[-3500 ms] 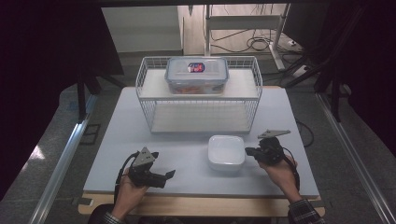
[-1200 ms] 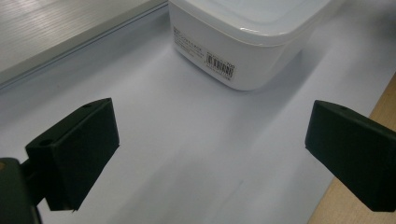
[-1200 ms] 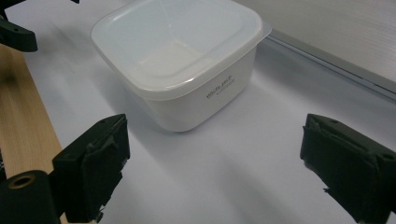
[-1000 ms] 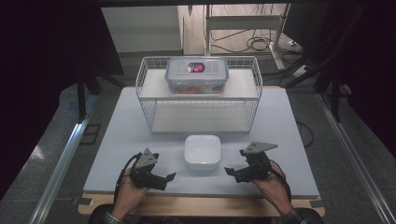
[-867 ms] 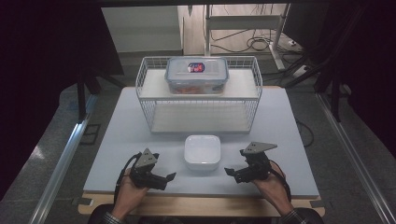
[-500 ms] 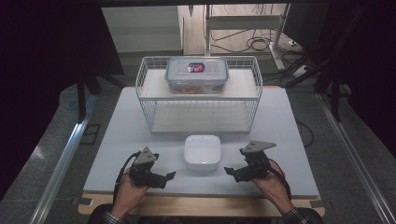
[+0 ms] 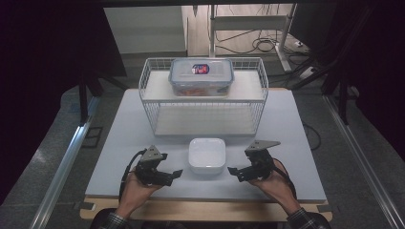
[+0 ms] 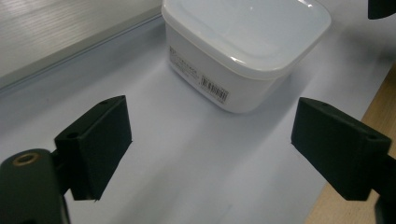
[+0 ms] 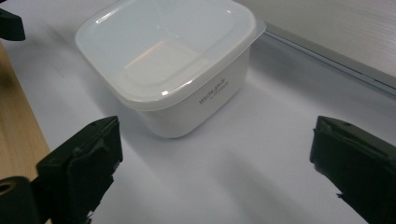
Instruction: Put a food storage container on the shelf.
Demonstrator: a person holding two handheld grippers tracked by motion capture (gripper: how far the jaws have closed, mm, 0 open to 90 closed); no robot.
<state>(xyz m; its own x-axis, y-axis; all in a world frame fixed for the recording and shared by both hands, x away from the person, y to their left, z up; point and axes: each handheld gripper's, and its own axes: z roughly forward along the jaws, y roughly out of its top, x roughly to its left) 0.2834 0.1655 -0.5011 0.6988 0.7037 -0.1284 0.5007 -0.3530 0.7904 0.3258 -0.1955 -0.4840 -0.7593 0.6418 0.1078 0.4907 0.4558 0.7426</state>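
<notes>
White lidded container (image 7: 207,155): sitting on the table (image 7: 119,143) between my grippers. I am holding left gripper (image 7: 174,174) jaws apart, just closing slightly, empty; right gripper (image 7: 232,170) jaws apart, empty.

Dim, dark-edged high view; soft overhead light, sharp gripper views.

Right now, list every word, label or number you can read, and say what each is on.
"White pack": on the side wall of the white lidded container; the smaller line beneath is too small to read.
Barcode sticker on the container's other side: digits too blurred to read.
Red-and-blue label on the clear box's lid: unreadable.
</notes>
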